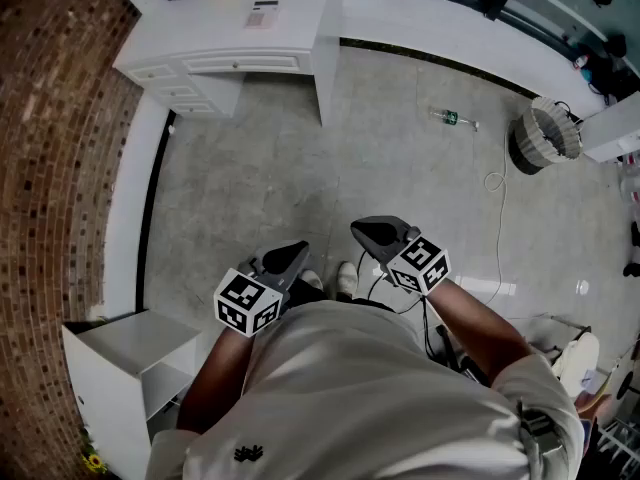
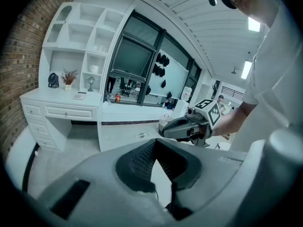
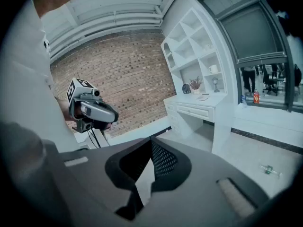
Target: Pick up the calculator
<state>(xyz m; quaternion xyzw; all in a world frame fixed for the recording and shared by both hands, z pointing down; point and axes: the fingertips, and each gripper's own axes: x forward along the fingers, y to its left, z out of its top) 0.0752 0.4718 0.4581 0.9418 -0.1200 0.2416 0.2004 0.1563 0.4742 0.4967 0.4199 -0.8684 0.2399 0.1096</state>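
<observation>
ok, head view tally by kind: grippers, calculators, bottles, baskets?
grippers: 2 (left gripper, right gripper)
calculator: 1
bottle: 1
basket: 1
total: 5

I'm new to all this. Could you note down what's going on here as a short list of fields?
Who: a person standing, with a claw in each hand
Left claw: shut, empty
Right claw: shut, empty
Calculator: lying on the white desk across the room, far from both claws
Floor: a bottle lies there, and a basket stands to its right
Task stage: pick-up not yet begun
</observation>
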